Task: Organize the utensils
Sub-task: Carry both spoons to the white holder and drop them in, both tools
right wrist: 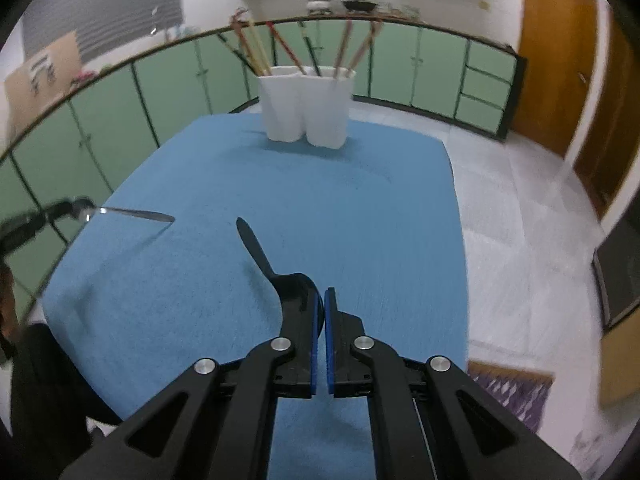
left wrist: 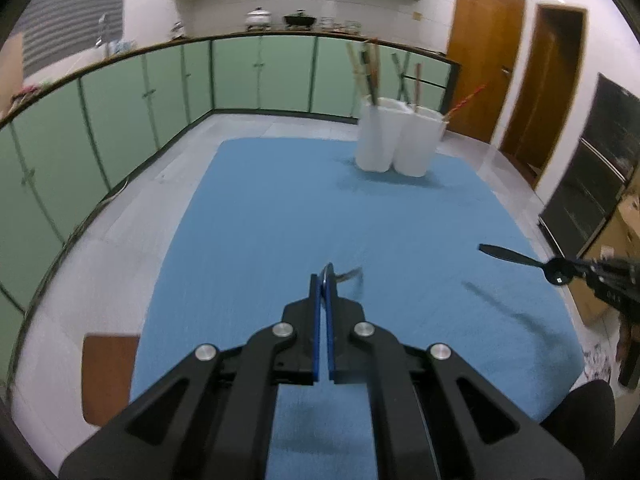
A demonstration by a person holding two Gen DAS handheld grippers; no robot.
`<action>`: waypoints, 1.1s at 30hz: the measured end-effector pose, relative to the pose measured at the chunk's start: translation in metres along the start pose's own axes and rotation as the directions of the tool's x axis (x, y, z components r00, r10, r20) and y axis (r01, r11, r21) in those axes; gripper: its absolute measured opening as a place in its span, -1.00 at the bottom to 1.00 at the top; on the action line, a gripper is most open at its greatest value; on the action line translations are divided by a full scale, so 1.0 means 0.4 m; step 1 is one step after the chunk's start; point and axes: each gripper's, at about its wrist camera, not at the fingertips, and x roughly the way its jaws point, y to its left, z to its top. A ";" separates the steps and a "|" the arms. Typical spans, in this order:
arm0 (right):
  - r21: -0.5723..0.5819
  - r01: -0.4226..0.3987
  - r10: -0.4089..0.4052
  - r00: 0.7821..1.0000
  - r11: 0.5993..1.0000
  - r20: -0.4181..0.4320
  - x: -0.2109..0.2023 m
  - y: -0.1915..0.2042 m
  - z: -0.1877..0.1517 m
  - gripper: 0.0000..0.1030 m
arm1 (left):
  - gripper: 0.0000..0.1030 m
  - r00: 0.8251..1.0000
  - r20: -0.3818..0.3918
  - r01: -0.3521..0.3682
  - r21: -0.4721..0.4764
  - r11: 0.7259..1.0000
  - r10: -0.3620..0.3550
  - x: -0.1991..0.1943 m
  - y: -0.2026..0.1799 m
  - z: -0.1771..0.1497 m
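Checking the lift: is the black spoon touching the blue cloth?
Apart. The right wrist view shows the black spoon raised in the right gripper, its shadow separate on the blue cloth.

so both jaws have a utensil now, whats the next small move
Probably carry both toward the white holder at the cloth's far end. The left gripper pinches a metal spoon, the right gripper a black spoon, both clear of the blue cloth.
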 end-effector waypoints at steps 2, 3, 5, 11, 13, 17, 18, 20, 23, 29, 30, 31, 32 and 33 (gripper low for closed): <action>-0.108 0.017 -0.019 1.000 0.994 -0.017 -0.018 0.010 0.054 -0.94 | -0.97 1.000 0.012 0.015 0.041 0.999 -0.016 -0.010 -0.010 0.045; -0.163 0.031 -0.035 0.999 0.986 -0.021 -0.028 0.014 0.083 -0.94 | -0.97 0.999 0.024 0.020 0.061 0.998 -0.022 -0.018 -0.015 0.074; -0.236 0.055 -0.059 0.998 0.970 -0.008 -0.061 0.014 0.149 -0.94 | -0.97 0.998 0.044 0.032 0.092 0.995 -0.036 -0.029 -0.025 0.131; -0.351 0.103 -0.097 0.995 0.931 0.036 -0.124 0.010 0.368 -0.94 | -0.97 0.986 0.147 0.056 0.142 0.988 -0.077 -0.046 -0.064 0.327; -0.391 0.133 -0.128 0.991 0.910 0.041 -0.123 0.015 0.435 -0.94 | -0.97 0.979 0.183 0.069 0.146 0.987 -0.095 -0.049 -0.084 0.395; -0.462 0.181 -0.180 0.983 0.868 0.045 -0.109 0.023 0.581 -0.94 | -0.97 0.961 0.254 0.071 0.160 0.985 -0.110 -0.044 -0.134 0.525; -0.484 0.180 -0.190 0.981 0.856 0.029 -0.097 0.027 0.610 -0.94 | -0.97 0.956 0.273 0.065 0.166 0.984 -0.109 -0.041 -0.148 0.565; -0.509 0.203 -0.221 0.975 0.836 0.026 -0.075 0.032 0.662 -0.94 | -0.97 0.949 0.298 0.057 0.173 0.983 -0.107 -0.031 -0.172 0.613; -0.541 0.212 -0.255 0.967 0.814 -0.004 -0.024 0.032 0.712 -0.94 | -0.97 0.947 0.306 0.049 0.164 0.985 -0.098 0.009 -0.199 0.685; -0.561 0.210 -0.286 0.957 0.801 -0.050 0.084 -0.009 0.771 -0.94 | -0.97 0.954 0.290 0.046 0.107 0.993 -0.076 0.127 -0.202 0.785; -0.562 0.208 -0.289 0.955 0.801 -0.058 0.097 -0.022 0.768 -0.94 | -0.97 0.955 0.288 0.042 0.103 0.994 -0.070 0.145 -0.203 0.795; -0.567 0.210 -0.300 0.952 0.796 -0.068 0.117 -0.032 0.772 -0.94 | -0.97 0.957 0.284 0.036 0.099 0.994 -0.063 0.170 -0.203 0.803; -0.572 0.204 -0.304 0.949 0.794 -0.083 0.137 -0.042 0.775 -0.94 | -0.97 0.959 0.275 0.035 0.097 0.995 -0.061 0.195 -0.207 0.810; -0.575 0.200 -0.308 0.947 0.793 -0.094 0.150 -0.048 0.778 -0.94 | -0.97 0.961 0.269 0.031 0.100 0.995 -0.057 0.212 -0.207 0.816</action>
